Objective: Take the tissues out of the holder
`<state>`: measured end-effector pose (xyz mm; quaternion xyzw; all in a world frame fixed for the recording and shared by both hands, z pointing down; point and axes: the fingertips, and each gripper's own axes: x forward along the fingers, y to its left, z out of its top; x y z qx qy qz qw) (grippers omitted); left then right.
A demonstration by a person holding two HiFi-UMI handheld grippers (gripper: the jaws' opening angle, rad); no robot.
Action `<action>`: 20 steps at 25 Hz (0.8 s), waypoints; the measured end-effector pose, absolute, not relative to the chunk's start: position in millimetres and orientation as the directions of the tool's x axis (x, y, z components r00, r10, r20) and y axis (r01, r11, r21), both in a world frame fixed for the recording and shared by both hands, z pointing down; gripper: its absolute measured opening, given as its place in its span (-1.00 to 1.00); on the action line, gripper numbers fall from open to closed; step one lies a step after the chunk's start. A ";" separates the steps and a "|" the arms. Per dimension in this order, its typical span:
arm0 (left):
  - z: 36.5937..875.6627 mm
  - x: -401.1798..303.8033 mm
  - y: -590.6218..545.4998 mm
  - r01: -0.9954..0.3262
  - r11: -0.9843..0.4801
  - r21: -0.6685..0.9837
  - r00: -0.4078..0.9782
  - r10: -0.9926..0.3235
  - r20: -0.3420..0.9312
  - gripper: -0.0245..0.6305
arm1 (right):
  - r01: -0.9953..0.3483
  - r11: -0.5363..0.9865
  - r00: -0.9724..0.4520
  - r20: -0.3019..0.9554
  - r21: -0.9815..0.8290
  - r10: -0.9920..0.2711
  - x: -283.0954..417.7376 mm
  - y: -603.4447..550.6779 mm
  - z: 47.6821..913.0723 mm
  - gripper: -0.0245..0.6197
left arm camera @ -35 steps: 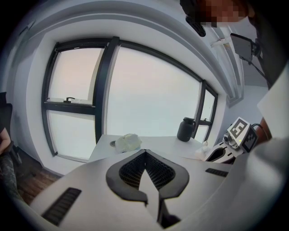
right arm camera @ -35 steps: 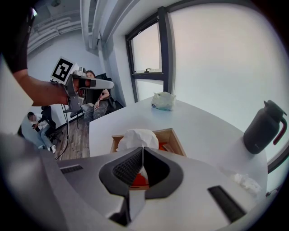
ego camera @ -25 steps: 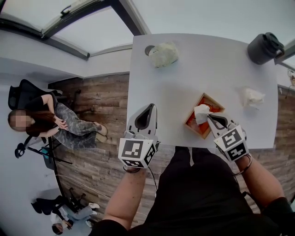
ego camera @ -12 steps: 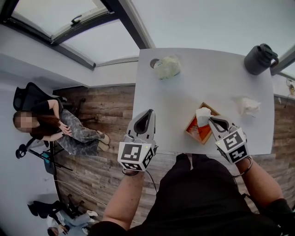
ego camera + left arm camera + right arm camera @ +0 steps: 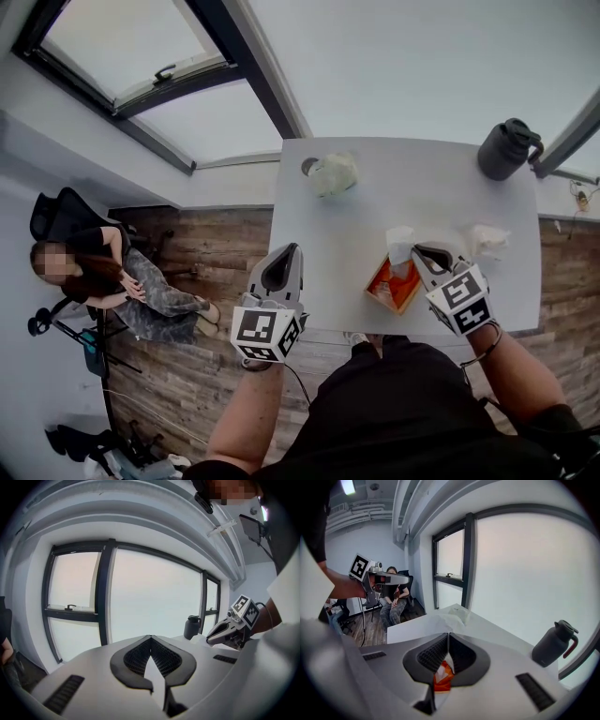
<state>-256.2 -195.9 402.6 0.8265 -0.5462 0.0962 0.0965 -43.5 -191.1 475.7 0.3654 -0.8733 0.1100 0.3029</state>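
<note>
The tissue holder (image 5: 387, 289), a wooden box with an orange inside, sits on the white table (image 5: 375, 211) close to its near edge, in front of the person's right side. It is turned cornerwise to that edge, so its long axis seems to run from near-left to far-right, though the right gripper hides part of it and the line is hard to judge. A white tissue (image 5: 401, 245) rises out of its open top, with its long axis running from the orange interior up to the jaws and its loose end pointing toward the far side of the table. The right gripper (image 5: 415, 252) has its jaws pressed together on this tissue; in the right gripper view the white sheet is pinched between the pads of the right gripper (image 5: 448, 635), with the orange of the holder (image 5: 442, 679) showing just below. The left gripper (image 5: 289, 251) is held off the table's near-left corner, above the wooden floor (image 5: 187, 375), its jaws closed on nothing, as the left gripper view also shows (image 5: 150, 637). The only print in sight is the black-and-white square markers on the left cube (image 5: 265, 333) and the right cube (image 5: 459, 298). Two crumpled tissues lie on the table, one far-left (image 5: 333, 173) and one just beyond the right gripper (image 5: 488, 239), and a dark jug (image 5: 506, 150) stands at the far-right corner.
</note>
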 end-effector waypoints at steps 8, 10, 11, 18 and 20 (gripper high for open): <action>364.1 -259.2 -204.7 -0.924 -0.381 0.013 0.376 -0.904 0.204 -0.91 | -0.728 0.684 -0.553 0.546 0.051 -0.629 -41.4 -205.1 439.7 -0.88; 356.9 -255.8 -210.5 -0.924 -0.382 0.007 0.376 -0.907 0.191 -0.91 | -0.734 0.676 -0.553 0.525 0.059 -0.647 -37.6 -212.9 429.8 -0.88; 353.3 -253.8 -212.3 -0.924 -0.383 0.005 0.377 -0.908 0.185 -0.91 | -0.737 0.673 -0.554 0.515 0.062 -0.655 -35.6 -215.9 424.7 -0.88; 328.4 -243.3 -222.6 -0.919 -0.394 -0.015 0.388 -0.911 0.144 -0.91 | -0.761 0.645 -0.550 0.460 0.068 -0.697 -21.8 -231.2 392.4 -0.88; 321.2 -242.0 -227.3 -0.920 -0.392 -0.015 0.387 -0.913 0.131 -0.91 | -0.765 0.639 -0.550 0.441 0.074 -0.709 -18.4 -235.0 381.7 -0.88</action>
